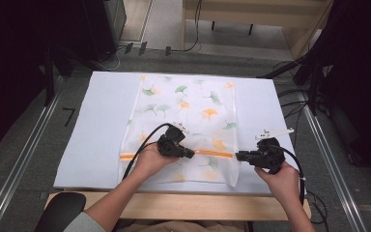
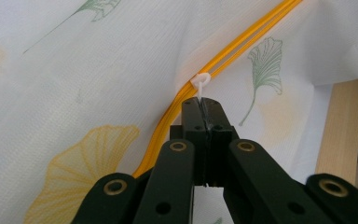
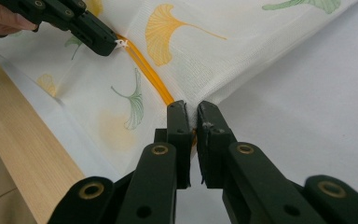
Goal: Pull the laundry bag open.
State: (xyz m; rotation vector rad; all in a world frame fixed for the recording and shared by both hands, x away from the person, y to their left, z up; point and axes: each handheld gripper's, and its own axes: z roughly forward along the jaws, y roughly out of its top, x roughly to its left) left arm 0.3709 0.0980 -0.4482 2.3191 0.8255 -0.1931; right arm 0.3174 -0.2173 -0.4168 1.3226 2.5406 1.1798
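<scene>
Pinching zipper pull (image 2: 200, 82) between left gripper (image 2: 204, 103) fingers.

A white sheet (image 1: 101, 140) covers most of the desk (image 1: 183, 205), whose pale wooden edge runs bare along the near side. Metal rails (image 1: 21, 159) flank the desk on the grey floor (image 1: 43, 140), one on the left and another on the right (image 1: 331, 164). Black cables (image 1: 294, 104) lie coiled on the floor to the right, near dark equipment (image 1: 352, 72). More cables and plugs (image 1: 142, 48) sit on the floor beyond the far edge of the desk, beside a dark cabinet (image 1: 101, 24). A black chair back (image 1: 60, 210) shows at the lower left corner.
</scene>
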